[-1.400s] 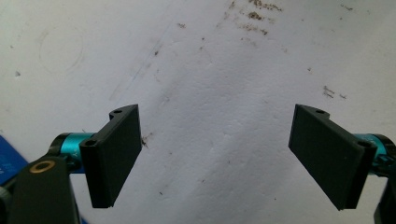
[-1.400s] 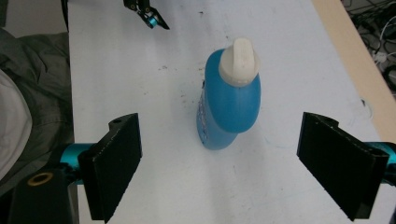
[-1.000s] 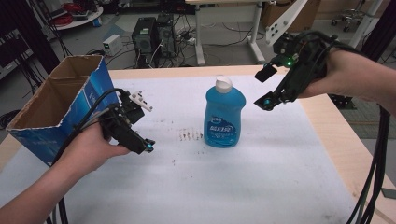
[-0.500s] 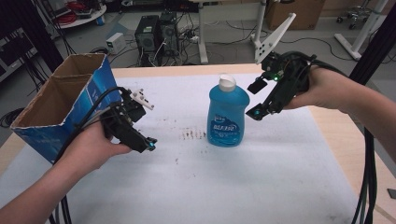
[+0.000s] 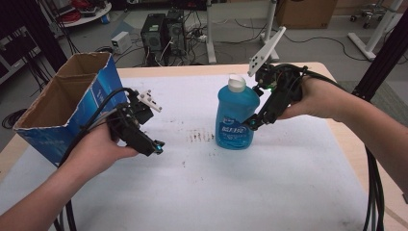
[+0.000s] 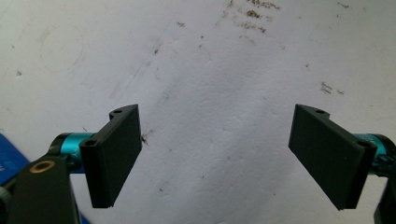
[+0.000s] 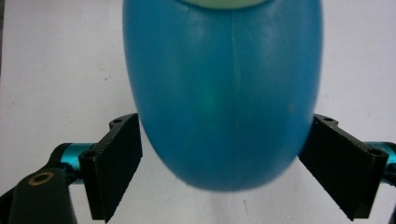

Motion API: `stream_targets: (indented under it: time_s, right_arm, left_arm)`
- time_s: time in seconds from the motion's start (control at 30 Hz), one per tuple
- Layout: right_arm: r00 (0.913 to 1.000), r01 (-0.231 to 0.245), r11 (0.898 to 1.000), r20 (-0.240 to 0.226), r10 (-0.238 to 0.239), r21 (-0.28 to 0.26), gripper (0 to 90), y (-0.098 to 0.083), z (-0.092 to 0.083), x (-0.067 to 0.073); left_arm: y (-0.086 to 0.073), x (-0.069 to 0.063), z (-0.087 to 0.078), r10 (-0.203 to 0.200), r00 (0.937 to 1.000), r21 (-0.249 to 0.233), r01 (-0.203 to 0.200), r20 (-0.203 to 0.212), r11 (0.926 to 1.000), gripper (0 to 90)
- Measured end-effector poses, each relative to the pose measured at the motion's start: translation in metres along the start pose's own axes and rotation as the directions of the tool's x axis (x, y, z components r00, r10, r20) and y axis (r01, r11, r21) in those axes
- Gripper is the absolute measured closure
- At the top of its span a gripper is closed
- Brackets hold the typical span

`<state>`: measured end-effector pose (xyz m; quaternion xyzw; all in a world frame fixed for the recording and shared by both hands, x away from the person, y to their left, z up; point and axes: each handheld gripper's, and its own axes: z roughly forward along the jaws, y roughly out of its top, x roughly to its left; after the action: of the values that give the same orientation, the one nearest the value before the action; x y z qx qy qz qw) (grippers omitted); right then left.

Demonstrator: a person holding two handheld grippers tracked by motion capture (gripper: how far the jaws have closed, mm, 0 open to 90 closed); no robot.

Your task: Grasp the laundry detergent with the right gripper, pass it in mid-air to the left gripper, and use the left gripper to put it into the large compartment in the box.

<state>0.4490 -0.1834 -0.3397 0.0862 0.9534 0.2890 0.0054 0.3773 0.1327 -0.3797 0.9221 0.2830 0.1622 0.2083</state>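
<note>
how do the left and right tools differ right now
The right tool has its open jaws on either side of the blue detergent bottle; the left tool has open jaws with nothing between them, just the stained white table cover. In the high view the right tool reaches in at the bottle's side, while the left tool sits near the cardboard box. Both are black, hand-held and open.

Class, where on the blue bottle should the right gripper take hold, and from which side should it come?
Grip the blue bottle across its wide body, below the white cap, coming from its right side. It stands upright, and in the right gripper view the open right gripper already has a jaw on each side of the rounded body, so closing there should probably hold.
</note>
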Motion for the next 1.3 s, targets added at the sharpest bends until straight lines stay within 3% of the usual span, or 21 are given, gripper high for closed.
stream_targets:
  time_s: [0.07,0.67,0.73,1.3]
  right_arm:
    - [1.0000,0.003,1.000,-0.005,-0.003,-0.004,17.2,0.0009,0.0026,0.0000]
    - [0.9999,0.014,1.000,0.004,-0.013,-0.026,20.5,0.0006,0.0070,0.0000]
    - [0.9998,0.018,0.999,-0.004,-0.018,-0.031,27.8,0.0000,0.0061,-0.0002]
    - [0.9994,0.035,0.998,-0.005,-0.035,-0.042,34.0,0.0013,0.0098,0.0002]
  left_arm:
    - [-0.0002,0.0002,-0.0005,-0.004,1.0000,-0.004,0.004,-0.002,1.0000,17.4]
    - [-0.0001,0.0002,-0.0007,-0.005,1.0000,-0.005,0.005,-0.003,1.0000,17.4]
    - [-0.0001,0.0003,-0.0006,-0.004,1.0000,-0.004,0.004,-0.002,1.0000,17.4]
    - [-0.0016,0.0012,-0.0011,-0.012,0.9999,-0.007,0.012,-0.001,0.9999,17.4]
